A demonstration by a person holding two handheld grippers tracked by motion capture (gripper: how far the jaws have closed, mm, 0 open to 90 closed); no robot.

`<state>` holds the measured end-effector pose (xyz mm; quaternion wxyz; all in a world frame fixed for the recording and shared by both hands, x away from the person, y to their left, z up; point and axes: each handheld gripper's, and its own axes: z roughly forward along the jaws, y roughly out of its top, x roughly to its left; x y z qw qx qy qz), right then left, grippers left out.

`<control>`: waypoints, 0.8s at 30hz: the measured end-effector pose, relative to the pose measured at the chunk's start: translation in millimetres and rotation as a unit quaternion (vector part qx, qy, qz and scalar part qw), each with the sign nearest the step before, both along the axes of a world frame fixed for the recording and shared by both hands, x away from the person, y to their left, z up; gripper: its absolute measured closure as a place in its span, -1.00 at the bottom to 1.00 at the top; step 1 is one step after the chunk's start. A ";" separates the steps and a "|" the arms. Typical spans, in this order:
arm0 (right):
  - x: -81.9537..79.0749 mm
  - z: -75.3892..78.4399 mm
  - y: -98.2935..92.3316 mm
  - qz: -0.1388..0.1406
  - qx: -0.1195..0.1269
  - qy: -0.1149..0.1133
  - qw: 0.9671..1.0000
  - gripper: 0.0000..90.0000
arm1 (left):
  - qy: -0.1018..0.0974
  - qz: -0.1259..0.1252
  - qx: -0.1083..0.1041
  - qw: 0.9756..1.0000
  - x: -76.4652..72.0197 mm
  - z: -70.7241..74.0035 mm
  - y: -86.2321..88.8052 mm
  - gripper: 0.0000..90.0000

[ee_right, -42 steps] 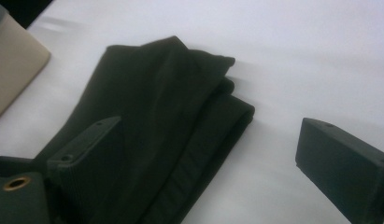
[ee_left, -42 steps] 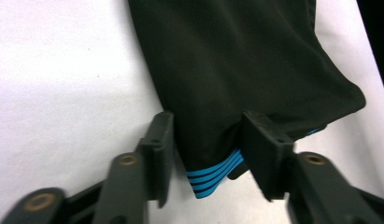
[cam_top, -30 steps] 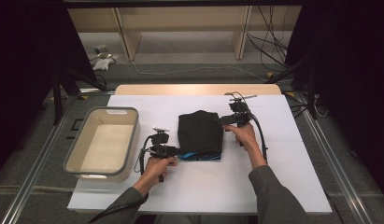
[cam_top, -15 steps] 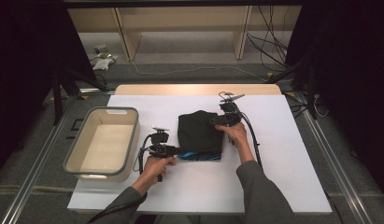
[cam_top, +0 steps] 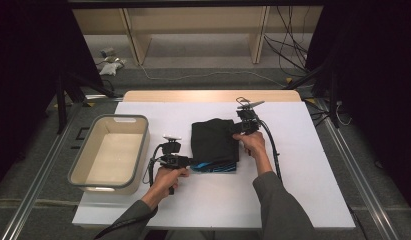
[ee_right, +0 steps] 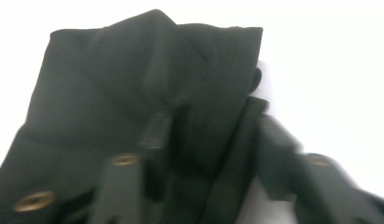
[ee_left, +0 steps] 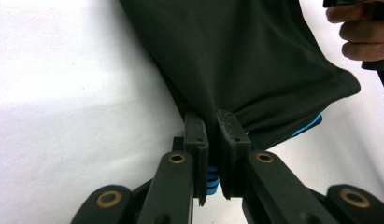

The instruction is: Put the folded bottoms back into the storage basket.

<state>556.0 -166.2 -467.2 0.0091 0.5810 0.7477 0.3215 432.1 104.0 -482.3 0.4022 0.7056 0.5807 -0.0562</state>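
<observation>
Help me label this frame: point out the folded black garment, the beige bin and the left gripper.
folded black garment point(cam_top: 213, 140): high view, middle of its top layer.
beige bin point(cam_top: 109, 175): high view, near rim.
left gripper point(ee_left: 213, 135): left gripper view, between its jaw tips, pinching the garment's edge.

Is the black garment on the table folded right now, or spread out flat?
Folded: the black garment lies as a compact rectangle, with blue-striped layers stacked under its near edge.

We seem to be in a lab or recording studio: a white-topped table stands between black curtains. Metal floor rails run along both sides. Beyond it we see loose cables on the grey floor and a bare wooden frame.
</observation>
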 end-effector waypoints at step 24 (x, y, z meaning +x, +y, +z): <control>-16.5 27.6 7.4 -0.002 0.070 -0.049 0.996 0.78 | -0.038 -0.025 -0.025 0.999 -4.0 37.6 17.8 0.89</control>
